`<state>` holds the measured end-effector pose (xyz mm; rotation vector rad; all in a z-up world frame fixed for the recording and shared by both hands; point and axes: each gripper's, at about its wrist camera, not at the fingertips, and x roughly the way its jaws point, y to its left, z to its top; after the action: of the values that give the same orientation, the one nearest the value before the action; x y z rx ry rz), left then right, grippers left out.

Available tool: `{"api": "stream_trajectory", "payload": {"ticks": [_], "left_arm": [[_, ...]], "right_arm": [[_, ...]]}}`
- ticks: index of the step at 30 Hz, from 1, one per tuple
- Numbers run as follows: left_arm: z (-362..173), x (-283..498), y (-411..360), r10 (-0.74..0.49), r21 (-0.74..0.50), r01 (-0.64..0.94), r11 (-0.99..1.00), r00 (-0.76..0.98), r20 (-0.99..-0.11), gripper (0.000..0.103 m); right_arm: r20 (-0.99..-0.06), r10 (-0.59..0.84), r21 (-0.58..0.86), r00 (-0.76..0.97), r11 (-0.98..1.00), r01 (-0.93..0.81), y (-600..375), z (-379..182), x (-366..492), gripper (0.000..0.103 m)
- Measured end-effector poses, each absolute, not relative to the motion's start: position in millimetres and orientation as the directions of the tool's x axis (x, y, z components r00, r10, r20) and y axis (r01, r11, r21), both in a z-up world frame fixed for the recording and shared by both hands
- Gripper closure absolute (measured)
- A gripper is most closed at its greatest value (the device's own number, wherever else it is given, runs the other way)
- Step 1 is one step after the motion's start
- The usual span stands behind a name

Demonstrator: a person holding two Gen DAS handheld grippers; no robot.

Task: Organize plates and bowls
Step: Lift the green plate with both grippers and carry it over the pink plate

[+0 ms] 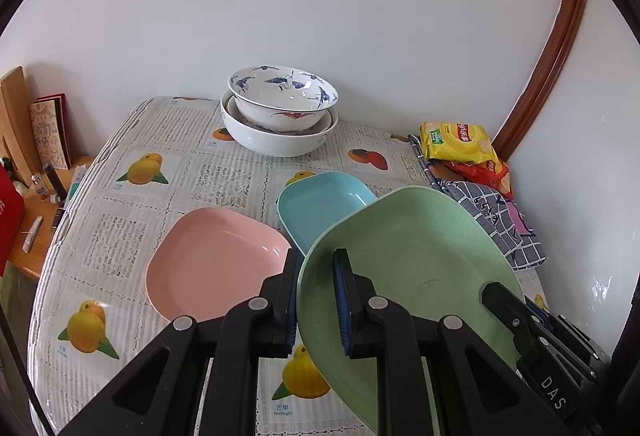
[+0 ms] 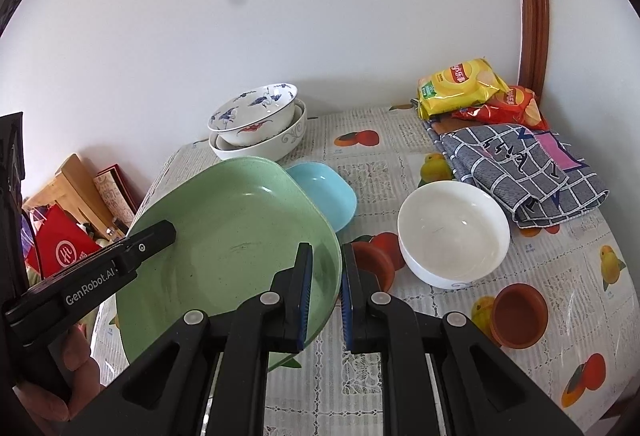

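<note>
Both tongs, left and right, were clamped on opposite rims of the green plate, held tilted above the worktop; levelling it before stacking appeared advisable.

1. You have three plastic plates: a green plate, a blue plate and a pink plate.
2. You see at least three white bowls: two or more in the stacked bowls, plus a lone white bowl.
3. Two small brown dishes.
4. Two snack bags.
5. One checked cloth.
</note>
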<state>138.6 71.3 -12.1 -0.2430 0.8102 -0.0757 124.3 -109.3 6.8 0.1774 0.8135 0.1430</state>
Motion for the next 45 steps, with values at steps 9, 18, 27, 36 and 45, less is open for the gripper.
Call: {"api": "stream_trajectory", "payload": {"ticks": [9, 18, 27, 36, 45], "left_arm": [[-11.3, 134.1, 71.3, -0.161, -0.246, -0.026, 0.969, 0.688, -0.708, 0.087], [-13.6, 133.0, 77.0, -0.157, -0.249, -0.038, 0.968, 0.685, -0.712, 0.087], [-19.1, 132.8, 85.9, -0.15, -0.253, -0.054, 0.966, 0.68, -0.718, 0.087], [-26.3, 133.7, 97.4, -0.14, -0.256, -0.075, 0.964, 0.673, -0.726, 0.087], [-40.5, 133.1, 114.2, -0.123, -0.257, -0.112, 0.96, 0.656, -0.745, 0.087]], "right_arm": [[-0.706, 0.194, 0.217, 0.681, 0.975, -0.053, -109.3, 7.4, 120.9, 0.09], [-0.708, 0.2, 0.216, 0.678, 0.974, -0.061, -103.2, 6.6, 122.6, 0.09], [-0.715, 0.202, 0.208, 0.67, 0.975, -0.073, -93.9, 2.8, 126.7, 0.09], [-0.725, 0.208, 0.2, 0.657, 0.976, -0.088, -82.9, -3.4, 130.6, 0.09], [-0.745, 0.228, 0.204, 0.627, 0.973, -0.112, -66.5, -18.4, 135.5, 0.09]]}}
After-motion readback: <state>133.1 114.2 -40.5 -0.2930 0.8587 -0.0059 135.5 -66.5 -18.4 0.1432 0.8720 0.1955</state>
